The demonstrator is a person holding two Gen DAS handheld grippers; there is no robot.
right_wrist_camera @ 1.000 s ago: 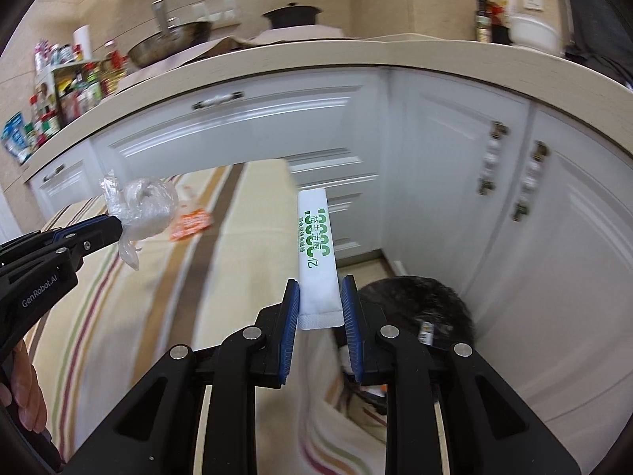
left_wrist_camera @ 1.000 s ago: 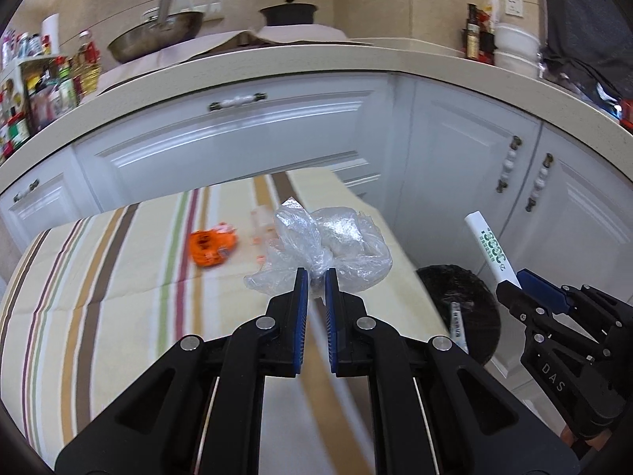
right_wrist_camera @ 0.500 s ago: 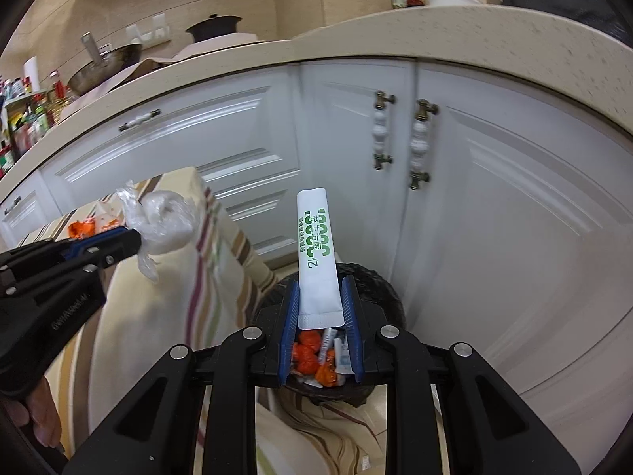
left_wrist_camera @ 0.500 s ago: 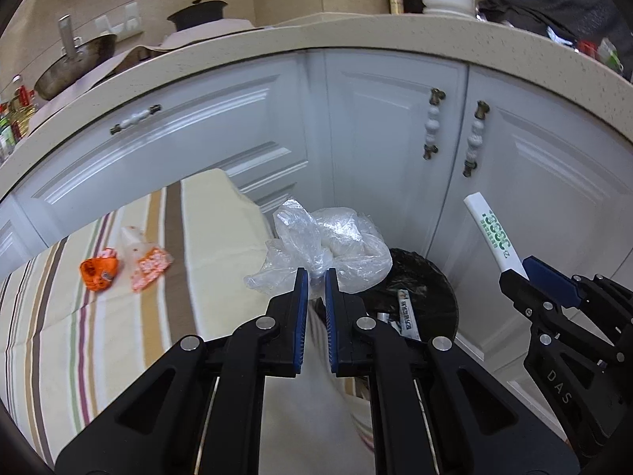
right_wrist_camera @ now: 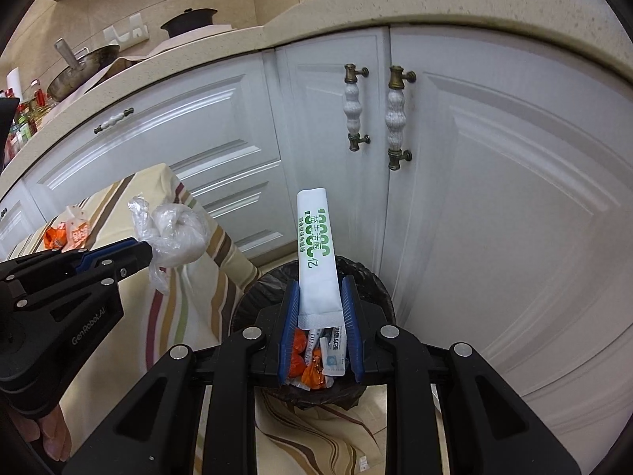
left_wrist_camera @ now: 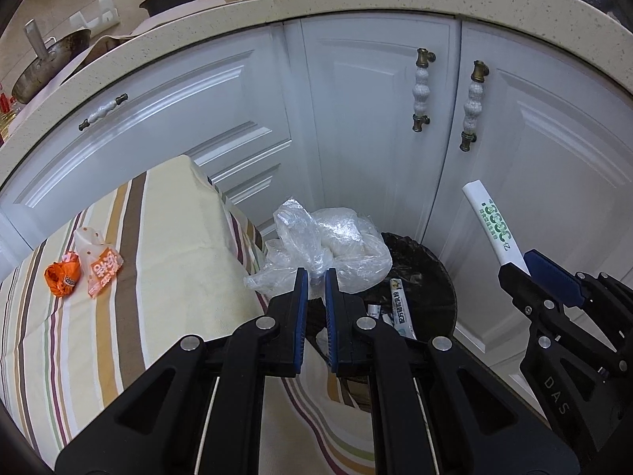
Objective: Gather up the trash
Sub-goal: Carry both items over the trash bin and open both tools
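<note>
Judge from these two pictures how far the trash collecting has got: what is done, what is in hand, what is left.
Done: wrappers already lie in the bin. In hand: the left gripper is shut on a crumpled plastic bag and the right gripper on a white sachet, above the bin, neither dropped yet. Left: an orange wrapper and a white-and-orange packet on the striped tablecloth.

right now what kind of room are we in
Most likely a home kitchen: white cabinet doors under a speckled stone countertop, a wok and a dark pot on it.
</note>
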